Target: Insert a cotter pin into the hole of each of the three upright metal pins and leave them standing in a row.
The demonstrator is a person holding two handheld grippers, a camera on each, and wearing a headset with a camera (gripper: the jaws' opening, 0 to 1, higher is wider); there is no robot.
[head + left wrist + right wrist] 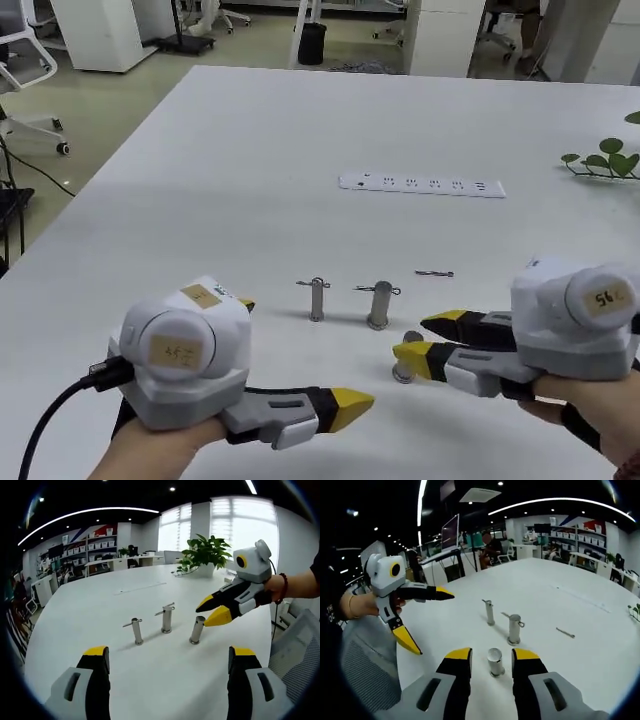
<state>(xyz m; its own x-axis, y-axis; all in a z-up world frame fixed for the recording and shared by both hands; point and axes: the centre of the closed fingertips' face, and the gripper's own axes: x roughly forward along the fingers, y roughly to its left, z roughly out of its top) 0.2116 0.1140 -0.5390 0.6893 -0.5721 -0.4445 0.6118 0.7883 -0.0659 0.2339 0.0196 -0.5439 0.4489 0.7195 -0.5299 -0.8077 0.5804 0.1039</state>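
Three upright metal pins stand in a row on the white table [250, 180]. The far pin [317, 298] and the middle pin [379, 303] each carry a cotter pin through the top. The near pin [495, 661] has a bare top and stands between the jaws of my right gripper [491, 655], which is open and not touching it. A loose cotter pin [434, 273] lies flat behind the row. My left gripper [297, 353] is held wide open and empty, to the left of the row. From the left gripper view, the right gripper [210, 612] hovers over the near pin [197, 630].
A white power strip [420, 185] lies further back on the table. A potted plant [205, 555] stands at the table's right side. Office chairs, desks and shelves surround the table.
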